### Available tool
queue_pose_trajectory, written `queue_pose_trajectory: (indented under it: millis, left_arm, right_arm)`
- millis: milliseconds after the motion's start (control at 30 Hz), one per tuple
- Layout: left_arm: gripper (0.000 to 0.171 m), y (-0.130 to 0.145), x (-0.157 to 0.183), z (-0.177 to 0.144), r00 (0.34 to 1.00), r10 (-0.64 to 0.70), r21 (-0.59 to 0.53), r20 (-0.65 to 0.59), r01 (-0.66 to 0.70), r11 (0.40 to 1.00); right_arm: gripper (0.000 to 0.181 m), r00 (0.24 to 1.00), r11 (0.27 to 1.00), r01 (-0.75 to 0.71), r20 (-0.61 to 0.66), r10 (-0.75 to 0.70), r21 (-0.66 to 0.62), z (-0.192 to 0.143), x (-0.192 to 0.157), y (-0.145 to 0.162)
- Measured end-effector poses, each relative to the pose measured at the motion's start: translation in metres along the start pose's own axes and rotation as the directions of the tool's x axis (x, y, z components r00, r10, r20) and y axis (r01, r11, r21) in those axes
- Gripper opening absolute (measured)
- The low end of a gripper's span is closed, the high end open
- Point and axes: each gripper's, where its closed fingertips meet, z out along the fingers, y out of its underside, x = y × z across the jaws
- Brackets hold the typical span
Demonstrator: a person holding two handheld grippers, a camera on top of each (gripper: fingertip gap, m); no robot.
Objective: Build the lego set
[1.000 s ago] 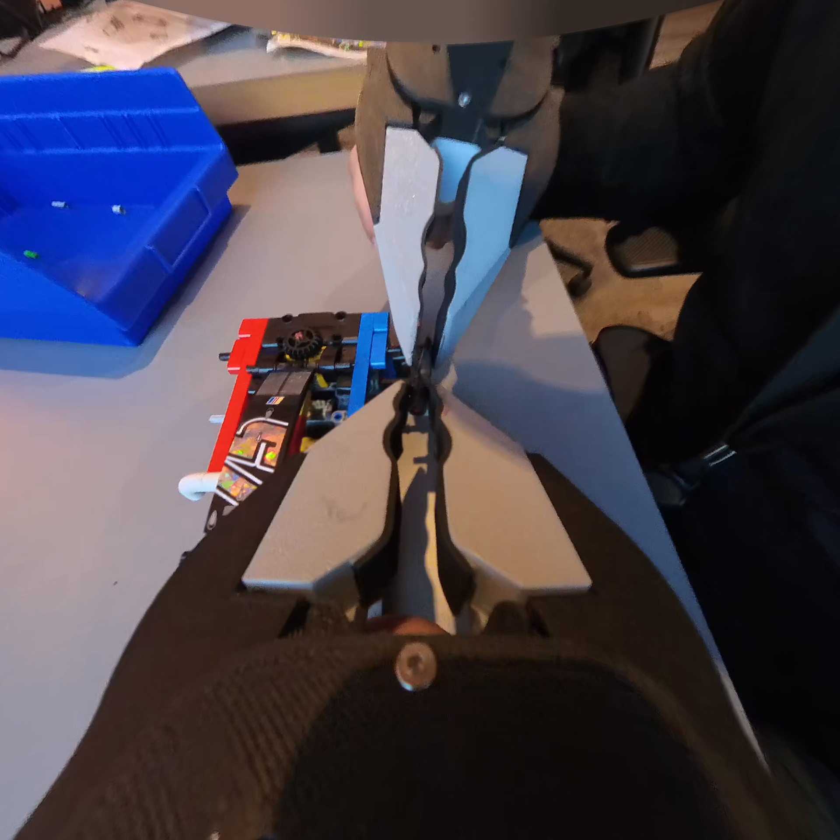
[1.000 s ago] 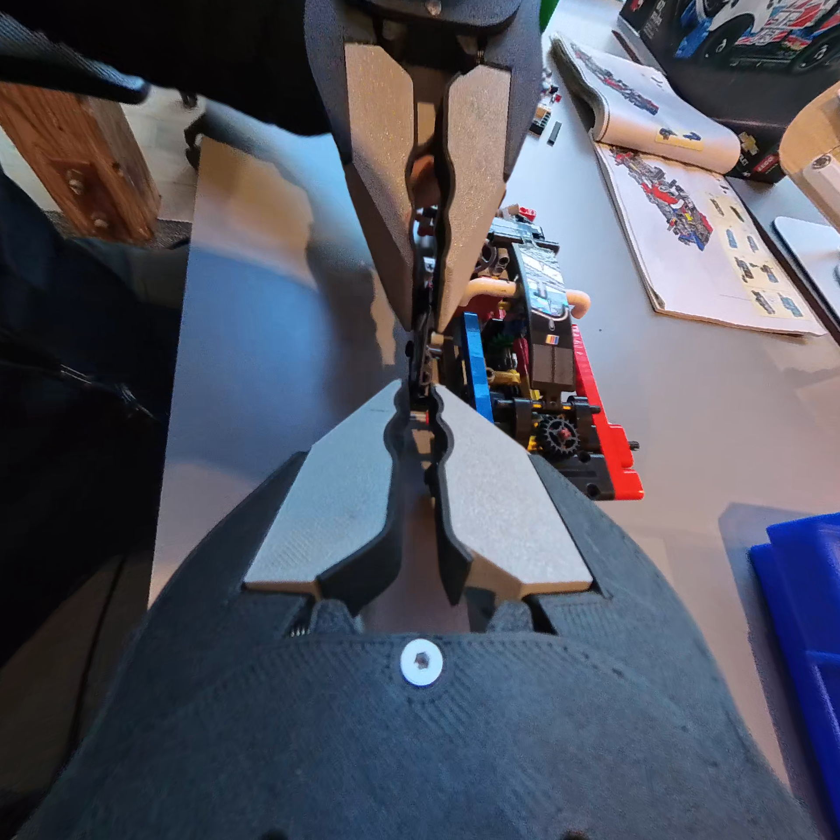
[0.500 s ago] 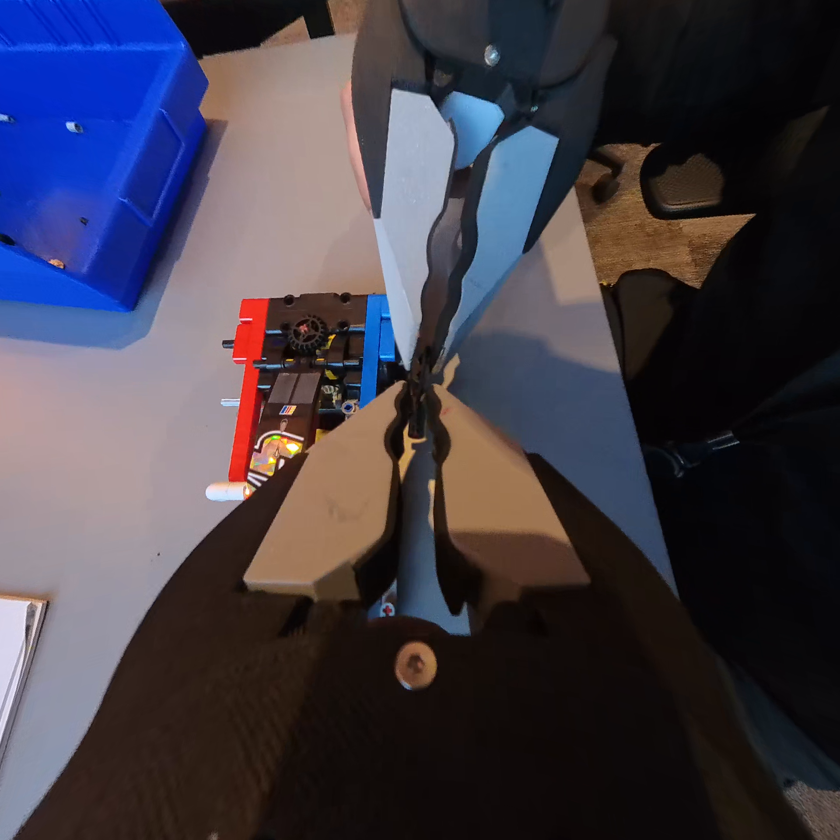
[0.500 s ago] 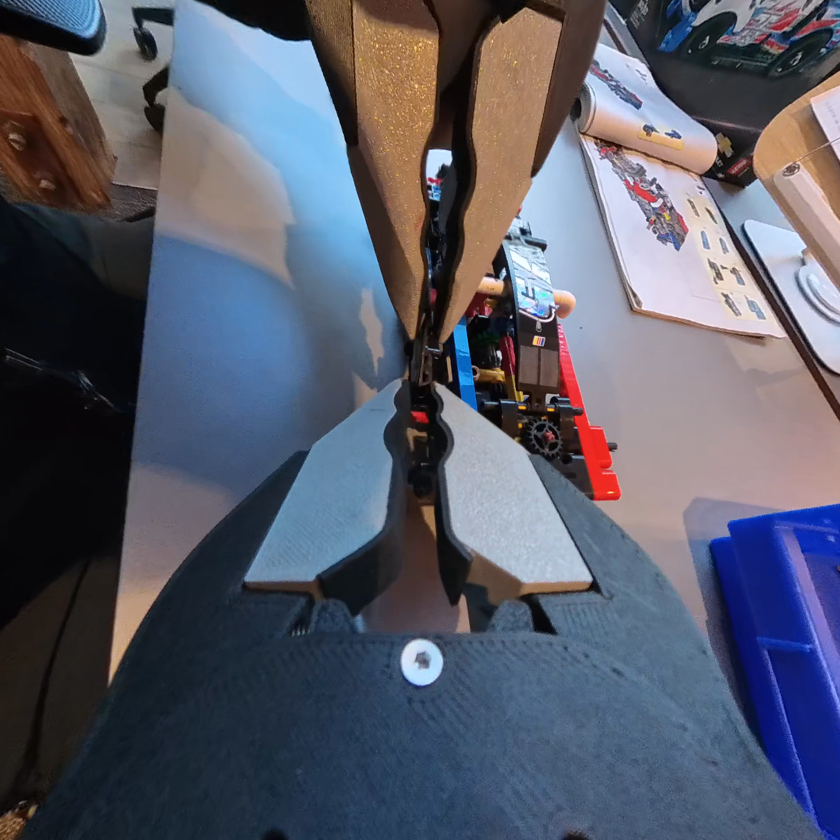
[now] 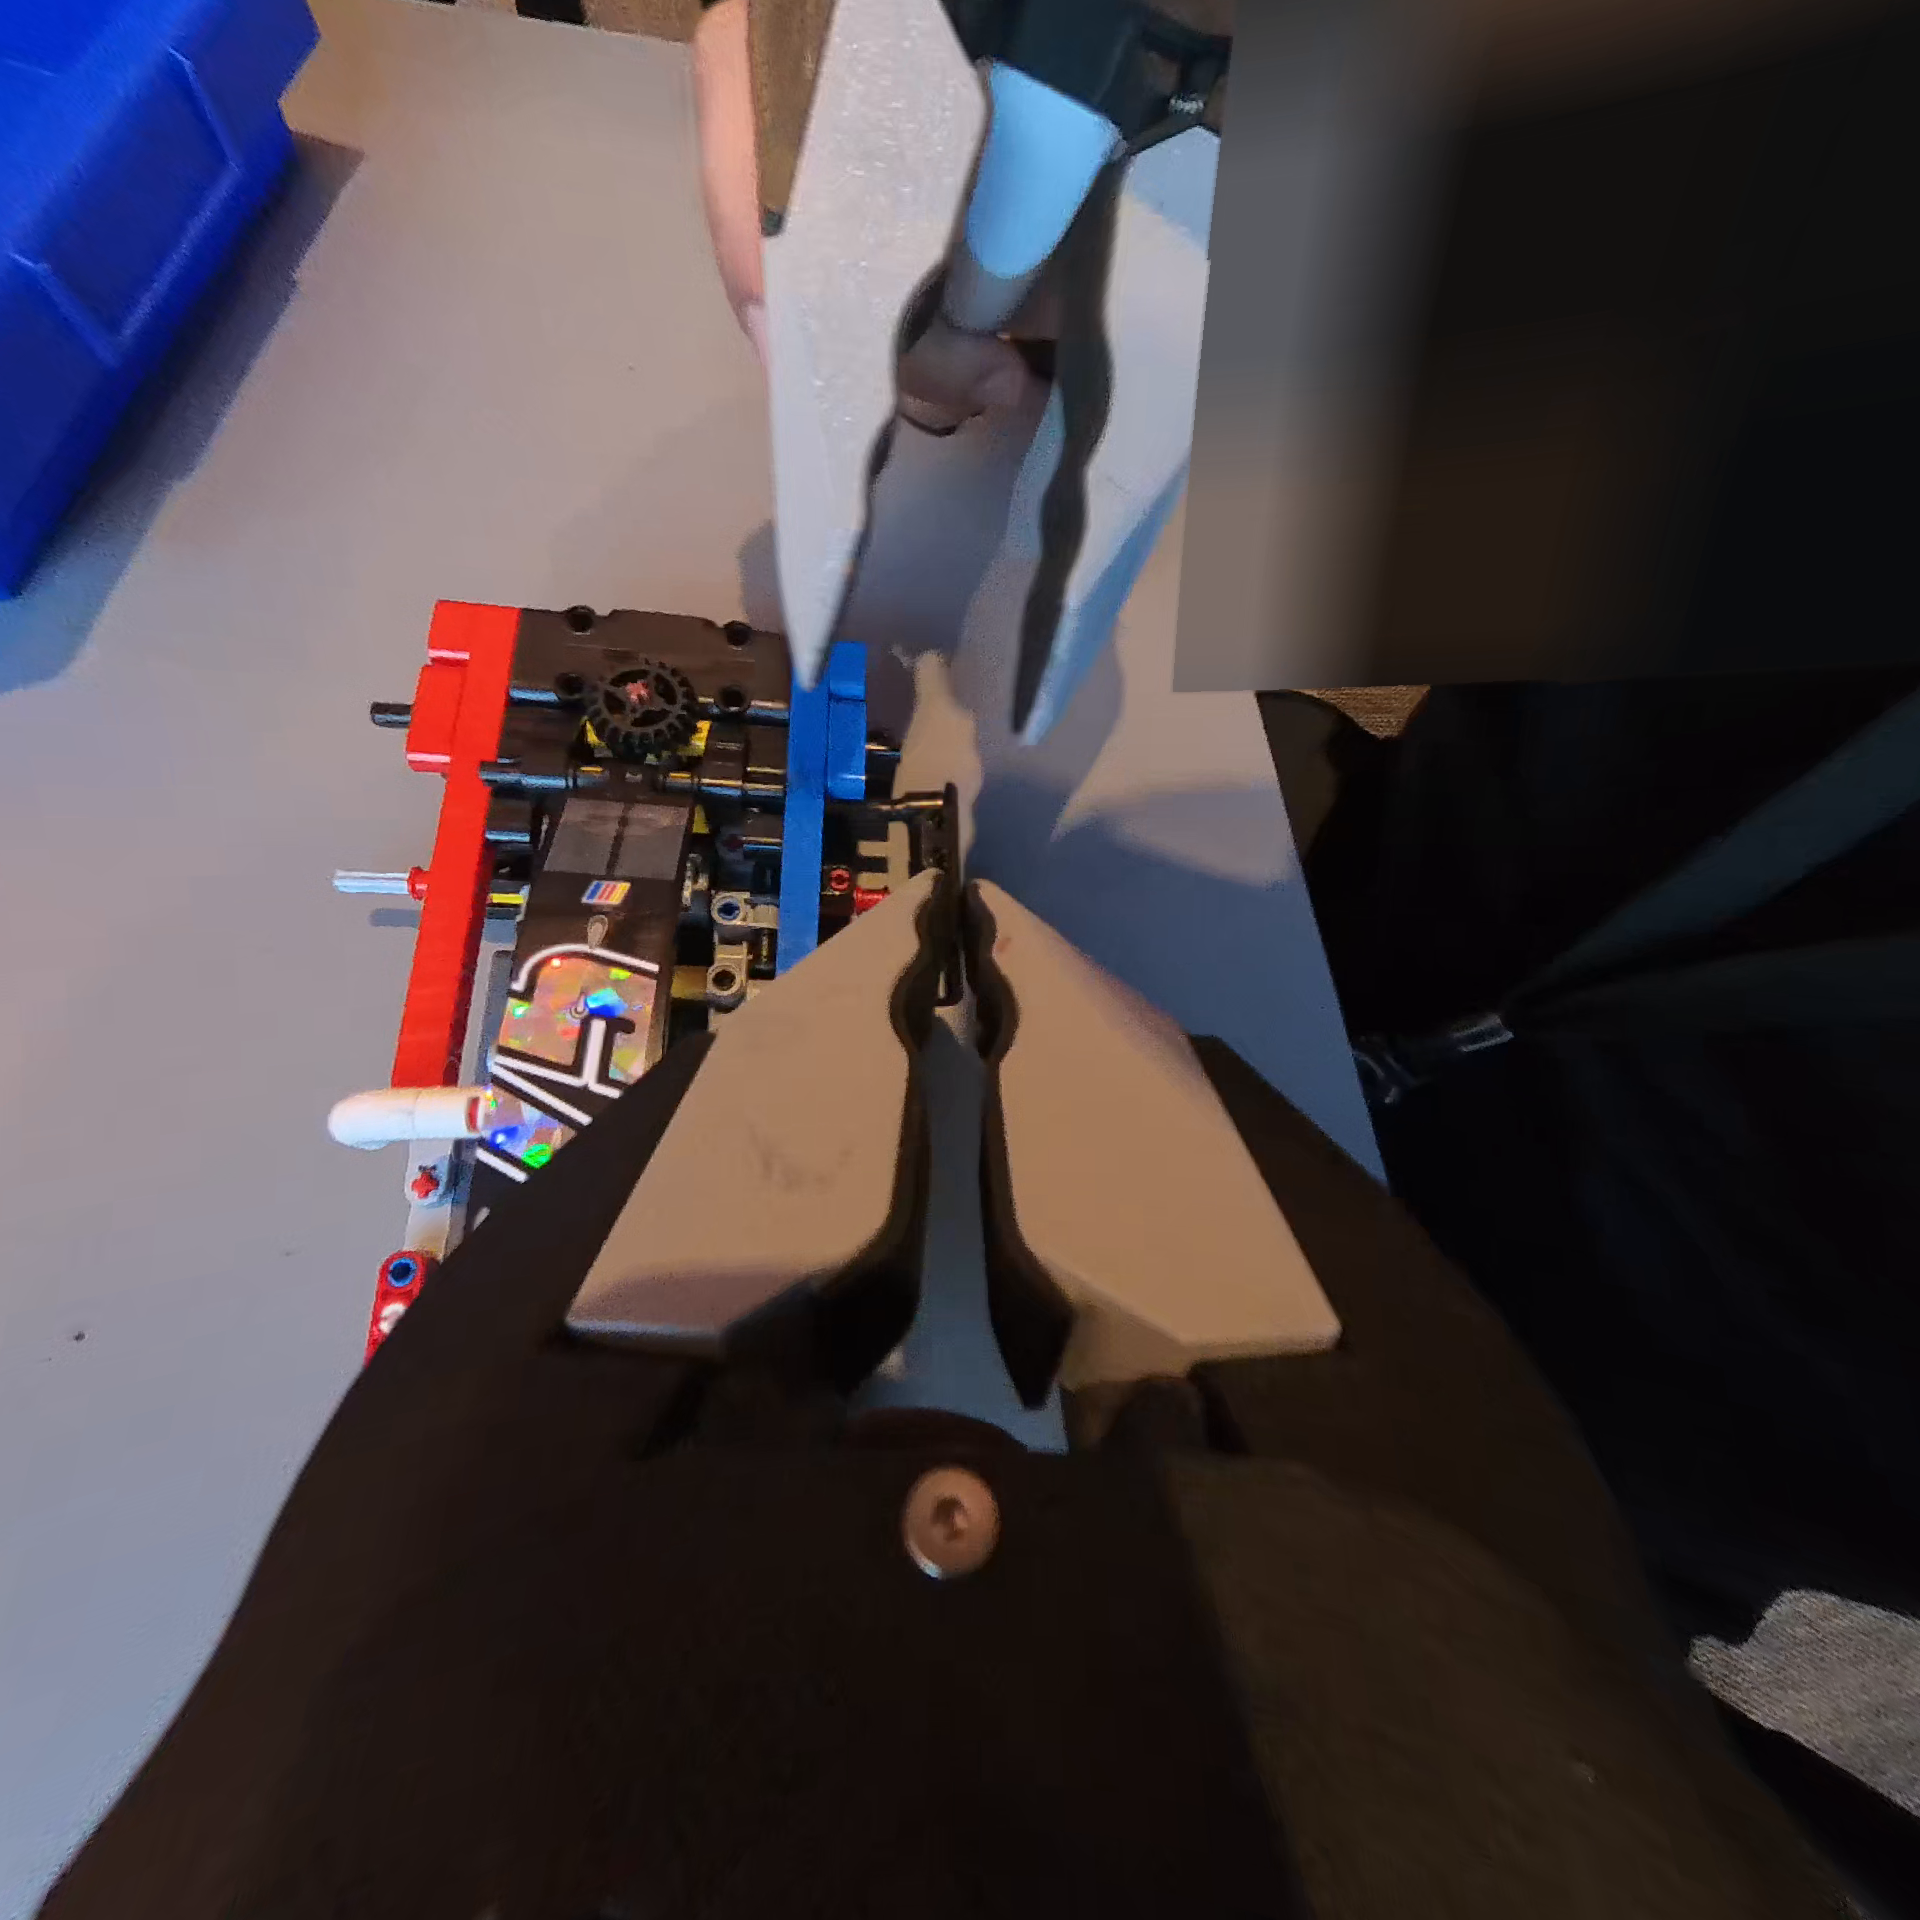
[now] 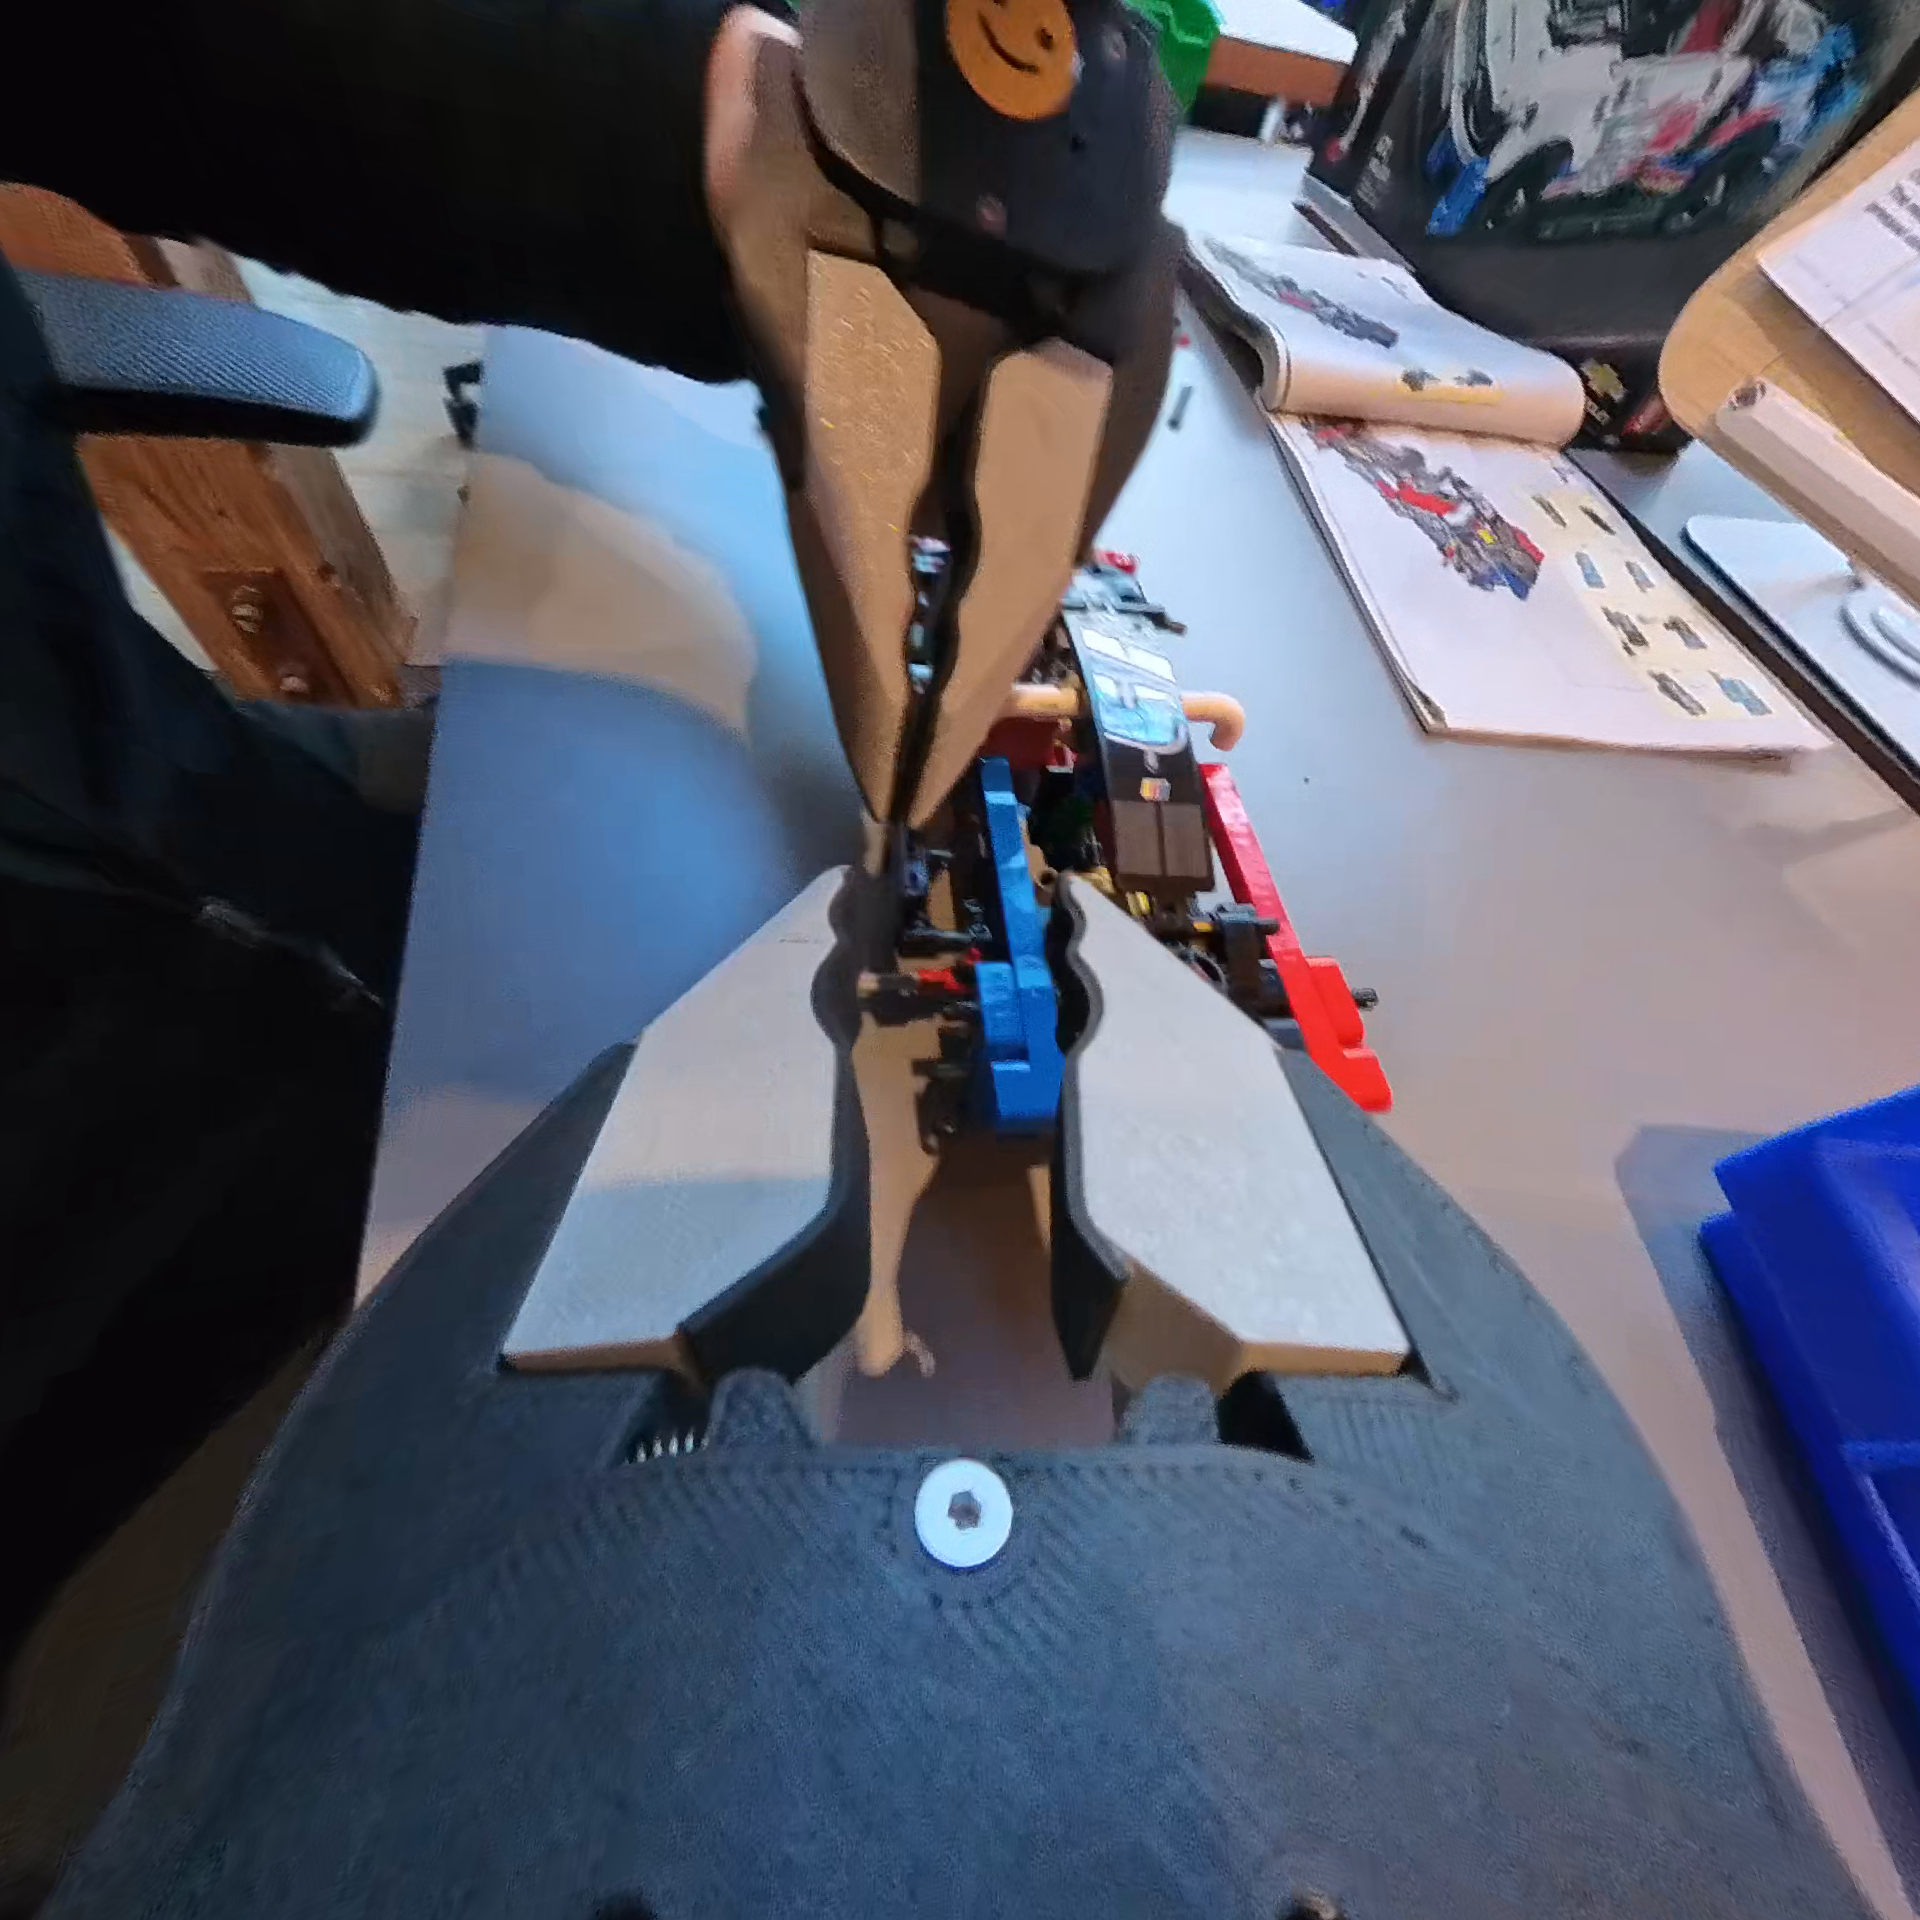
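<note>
The left gripper (image 5: 951,894) is pinched tight on a thin black piece (image 5: 943,831) at the side of the half-built lego car (image 5: 623,883), while the right gripper (image 6: 951,914) stands spread apart, its jaws straddling the model's blue beam (image 6: 1013,997) without visibly touching it. The car lies flat on the grey table (image 5: 260,1507) near its edge, its long axis running away from both cameras; from the left gripper it sits just to the left, blue beam nearest, red beam (image 5: 447,883) on the far side. The right gripper, facing the opposite way, looks the nearer to the blue beam and the likelier to close on it next. Only the right wrist view shows the open instruction booklet (image 6: 1507,582) and the set's box (image 6: 1610,156) farther back; only the left wrist view shows the small black gear (image 5: 639,707) clearly. A blue bin (image 5: 104,260) stands well apart.
</note>
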Motion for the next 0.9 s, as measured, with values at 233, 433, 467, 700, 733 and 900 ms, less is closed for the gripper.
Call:
queue_pose_trajectory:
  millis: [233,433,467,700,733,900]
  left_arm:
    - [0.0,-0.011,0.003,-0.007,0.999,0.014,0.084,0.039,-0.018,0.996]
    - [0.0,-0.007,0.009,-0.007,0.996,0.036,0.133,0.083,-0.046,0.99]
    - [0.0,-0.006,0.009,-0.007,0.996,0.032,0.135,0.089,-0.044,0.99]
    - [0.0,-0.004,0.007,-0.007,0.934,0.183,0.11,0.307,-0.226,0.968]
    - [0.0,-0.003,0.009,-0.006,0.921,0.215,0.097,0.326,-0.259,0.961]
    - [0.0,0.011,0.01,0.003,0.922,0.22,0.042,0.317,-0.245,0.969]
  right_arm:
    - [0.01,0.991,0.991,0.124,-0.04,-0.126,-0.049,0.011,-0.009,-0.002]
    - [0.001,0.999,0.999,0.024,0.026,-0.024,-0.027,0.014,-0.013,-0.002]
    - [0.001,0.999,0.999,0.016,0.031,-0.015,-0.032,0.015,-0.013,-0.001]
    - [0.0,0.995,0.997,-0.069,0.071,0.072,-0.043,0.016,-0.014,0.004]
    - [0.0,0.993,0.996,-0.081,0.08,0.084,-0.038,0.016,-0.015,0.004]
    - [0.0,0.988,0.994,-0.106,0.107,0.109,-0.031,0.019,-0.017,0.003]
